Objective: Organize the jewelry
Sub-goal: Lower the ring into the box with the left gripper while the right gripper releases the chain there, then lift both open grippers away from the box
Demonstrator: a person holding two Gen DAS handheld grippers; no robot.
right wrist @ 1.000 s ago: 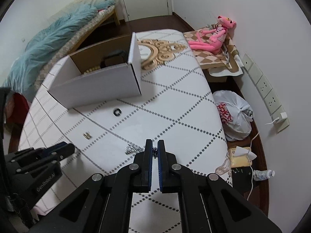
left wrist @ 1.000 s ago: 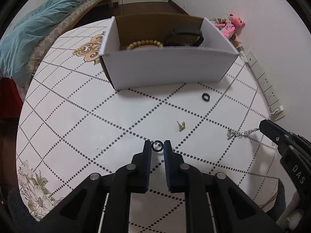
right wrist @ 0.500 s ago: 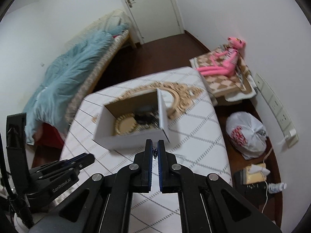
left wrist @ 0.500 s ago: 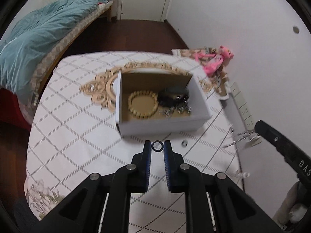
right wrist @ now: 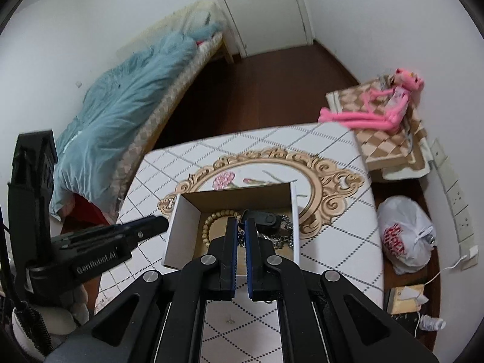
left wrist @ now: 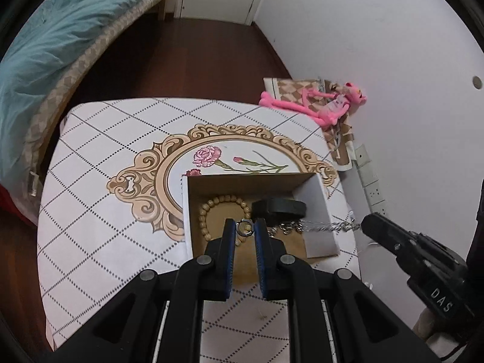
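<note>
Left wrist: ring (left wrist: 244, 229) pinched over box (left wrist: 317, 199); beads (left wrist: 211, 205), watch (left wrist: 279, 207) inside.

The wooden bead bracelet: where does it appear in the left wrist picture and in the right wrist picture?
Left wrist view: the wooden bead bracelet lies in the box's left half, just above the left gripper.
Right wrist view: the bracelet sits centre-left, left of the right gripper.
Shared landmark: the cardboard box holding it.

both wrist views above box (left wrist: 314, 211)
</note>
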